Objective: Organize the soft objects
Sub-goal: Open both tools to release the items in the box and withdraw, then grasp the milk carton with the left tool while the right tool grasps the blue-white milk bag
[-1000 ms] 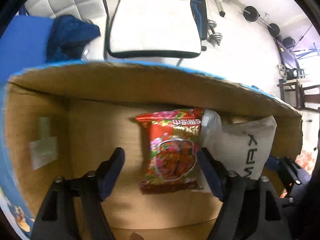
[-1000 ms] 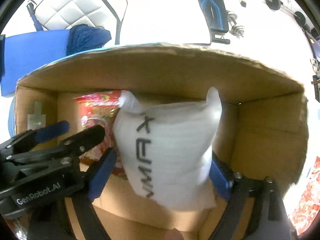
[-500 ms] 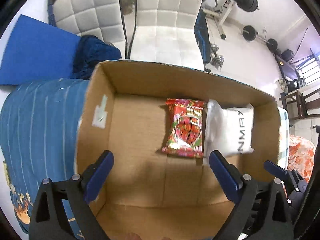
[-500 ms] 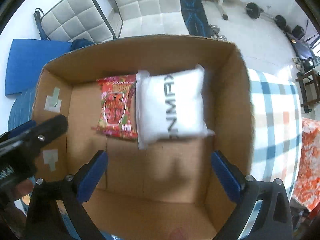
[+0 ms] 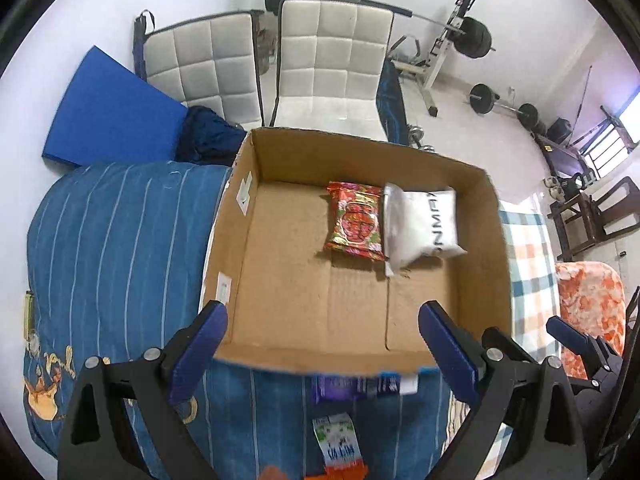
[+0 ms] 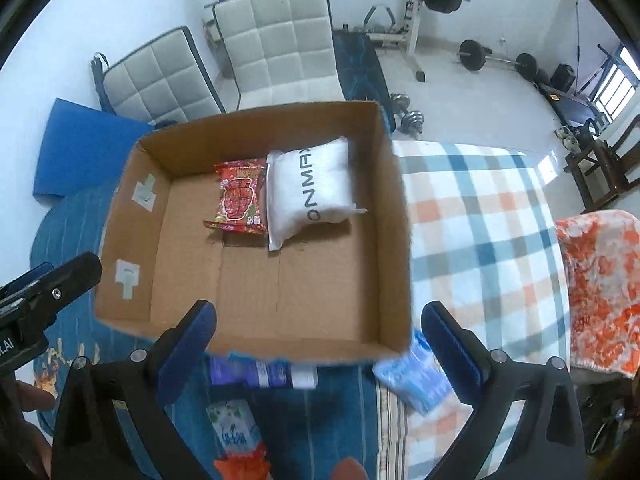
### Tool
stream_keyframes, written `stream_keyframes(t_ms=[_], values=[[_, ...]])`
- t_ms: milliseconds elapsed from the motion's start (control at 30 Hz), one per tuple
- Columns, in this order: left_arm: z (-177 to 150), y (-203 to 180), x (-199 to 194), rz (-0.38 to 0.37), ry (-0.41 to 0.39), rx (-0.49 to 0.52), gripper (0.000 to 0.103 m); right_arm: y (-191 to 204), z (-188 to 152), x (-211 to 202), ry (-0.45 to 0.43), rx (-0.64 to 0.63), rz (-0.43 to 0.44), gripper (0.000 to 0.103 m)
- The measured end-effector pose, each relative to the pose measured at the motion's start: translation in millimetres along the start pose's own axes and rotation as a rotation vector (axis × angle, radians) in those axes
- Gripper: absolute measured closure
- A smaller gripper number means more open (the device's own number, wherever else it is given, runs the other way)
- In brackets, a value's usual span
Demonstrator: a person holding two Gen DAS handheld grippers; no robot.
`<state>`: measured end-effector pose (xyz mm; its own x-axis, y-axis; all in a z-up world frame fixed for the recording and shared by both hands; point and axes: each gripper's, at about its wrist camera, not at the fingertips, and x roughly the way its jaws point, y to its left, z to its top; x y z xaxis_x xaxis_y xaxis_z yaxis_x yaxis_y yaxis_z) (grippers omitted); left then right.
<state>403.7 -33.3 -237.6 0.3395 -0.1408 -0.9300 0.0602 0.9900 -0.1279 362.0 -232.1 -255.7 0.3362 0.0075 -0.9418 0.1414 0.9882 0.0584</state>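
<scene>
Left wrist view: the left gripper [image 5: 322, 338] hangs above the near edge of the cardboard box [image 5: 476, 280], jaws spread wide with nothing between them; they opened within the last second; the red snack packet [image 5: 354, 222] and white pouch [image 5: 424, 224] lie side by side, touching, on the box floor toward the far wall.

Right wrist view: the right gripper [image 6: 320, 336], likewise just opened and empty, hovers over the box's near wall; a light blue packet [image 6: 416, 380] lies on the bedding outside the box's near corner.
</scene>
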Motion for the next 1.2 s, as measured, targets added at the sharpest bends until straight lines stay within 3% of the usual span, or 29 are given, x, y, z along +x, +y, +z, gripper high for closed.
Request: stream_keyframes(t_ms=[400, 500, 600, 733, 933, 1133, 1200], values=[[-45.4, -17.7, -64.1, -0.004, -0.068, 0.043, 0.005, -2.0, -45.1, -64.2, -0.059, -0.031, 0.026, 0.0], [-49.8, -18.1, -74.7, -0.008, -0.079, 0.038, 0.005, -5.3, -52.5, -73.3, -0.115, -0.086, 0.041, 0.0], [-55.1, -20.7, -80.2, -0.001, -0.085, 0.045, 0.005, -25.5, -57.6, -64.9, -0.079, -0.11, 0.063, 0.0], [-65.6, -25.3, -65.3, 0.062, -0.057, 0.068, 0.005, -66.1, -63.1, -30.7, 0.021, -0.147, 0.012, 0.0], [-83.3, -28.6, -9.8, 0.08, 0.057, 0.016, 0.005, -97.4, -76.4, 69.3, 0.251, -0.352, -0.114, 0.0], [-106.5, -32.5, 40.1, 0.108, 0.163, -0.012, 0.005, -94.6, -86.7, 146.5, 0.406, -0.385, -0.044, 0.001], [-114.0, -31.7, 50.9, 0.125, 0.192, -0.018, 0.005, -97.5, -87.9, 160.8, 0.441, -0.331, -0.009, 0.016]])
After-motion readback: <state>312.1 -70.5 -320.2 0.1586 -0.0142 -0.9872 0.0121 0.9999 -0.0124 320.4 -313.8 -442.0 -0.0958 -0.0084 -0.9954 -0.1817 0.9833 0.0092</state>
